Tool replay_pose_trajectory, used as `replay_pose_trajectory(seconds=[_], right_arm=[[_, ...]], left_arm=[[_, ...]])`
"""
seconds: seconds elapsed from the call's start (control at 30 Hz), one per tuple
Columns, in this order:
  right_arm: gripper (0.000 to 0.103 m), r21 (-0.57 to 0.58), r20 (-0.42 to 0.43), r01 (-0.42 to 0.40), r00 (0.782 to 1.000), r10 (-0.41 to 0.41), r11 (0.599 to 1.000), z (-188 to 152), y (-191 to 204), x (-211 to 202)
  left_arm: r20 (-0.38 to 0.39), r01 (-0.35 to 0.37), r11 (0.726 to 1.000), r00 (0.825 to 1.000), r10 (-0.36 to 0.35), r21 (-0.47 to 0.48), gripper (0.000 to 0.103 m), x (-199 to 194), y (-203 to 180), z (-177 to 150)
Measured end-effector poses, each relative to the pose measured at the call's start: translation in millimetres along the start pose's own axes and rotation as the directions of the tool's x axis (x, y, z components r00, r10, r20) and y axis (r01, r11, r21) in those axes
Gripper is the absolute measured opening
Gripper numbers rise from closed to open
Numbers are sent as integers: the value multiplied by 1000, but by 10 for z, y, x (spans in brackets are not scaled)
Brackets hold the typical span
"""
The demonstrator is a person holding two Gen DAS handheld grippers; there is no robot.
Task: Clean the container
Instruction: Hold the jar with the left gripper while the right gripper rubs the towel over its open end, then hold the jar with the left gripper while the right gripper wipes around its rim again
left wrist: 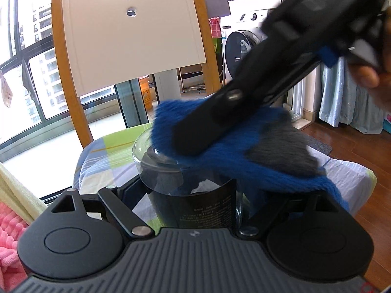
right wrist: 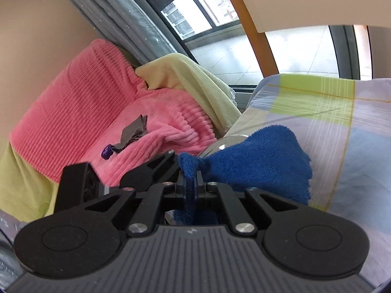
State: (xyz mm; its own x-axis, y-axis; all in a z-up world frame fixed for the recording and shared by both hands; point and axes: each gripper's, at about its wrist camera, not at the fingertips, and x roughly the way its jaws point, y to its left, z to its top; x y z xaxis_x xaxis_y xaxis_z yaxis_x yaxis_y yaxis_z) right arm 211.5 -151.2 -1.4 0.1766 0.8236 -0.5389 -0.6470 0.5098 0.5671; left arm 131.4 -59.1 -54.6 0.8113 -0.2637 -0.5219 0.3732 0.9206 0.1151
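Two grippers work one glass jar (left wrist: 190, 190) with a blue cloth (left wrist: 224, 151).

Left gripper (left wrist: 193, 202): fingers spread around the jar body and closed against its sides, holding it. The jar stands roughly upright above the checked sheet (left wrist: 102, 161), long axis near vertical, mouth pointing up and slightly away from the left wrist camera; a dark label (left wrist: 207, 212) faces that camera. Right gripper (right wrist: 191, 190): fingers pinched nearly together on a fold of the cloth, coming in from upper right in the left wrist view. The cloth drapes over the jar mouth and down its right side. A pink blanket (right wrist: 80, 112) lies beside the sheet.
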Motion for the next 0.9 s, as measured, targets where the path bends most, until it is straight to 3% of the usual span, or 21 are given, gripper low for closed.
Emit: replay_pose_trajectory(seconds=[0.13, 0.23, 0.33, 0.53, 0.67, 0.9], right_arm=[[1, -20, 7, -5, 1000, 5, 1000, 42, -9, 107], [0, -77, 16, 39, 999, -37, 996, 67, 62, 136], [0, -145, 34, 102, 995, -98, 984, 84, 160, 143], [0, -249, 94, 241, 970, -225, 938, 58, 335, 165], [1, -288, 127, 335, 942, -311, 897, 21, 428, 142], [2, -231, 110, 409, 913, -394, 883, 10, 416, -57]], left_arm=[[-2, -1, 1000, 1000, 1, -3, 86, 67, 88, 53], [8, 28, 999, 1000, -28, 21, 86, -391, 156, -485], [7, 27, 999, 1000, -27, 23, 86, -457, 240, -501], [9, 29, 999, 1000, -29, 20, 86, -744, 327, -554], [10, 27, 999, 1000, -27, 24, 86, -835, 456, -556], [13, 28, 999, 1000, -28, 28, 86, -962, 773, -568]])
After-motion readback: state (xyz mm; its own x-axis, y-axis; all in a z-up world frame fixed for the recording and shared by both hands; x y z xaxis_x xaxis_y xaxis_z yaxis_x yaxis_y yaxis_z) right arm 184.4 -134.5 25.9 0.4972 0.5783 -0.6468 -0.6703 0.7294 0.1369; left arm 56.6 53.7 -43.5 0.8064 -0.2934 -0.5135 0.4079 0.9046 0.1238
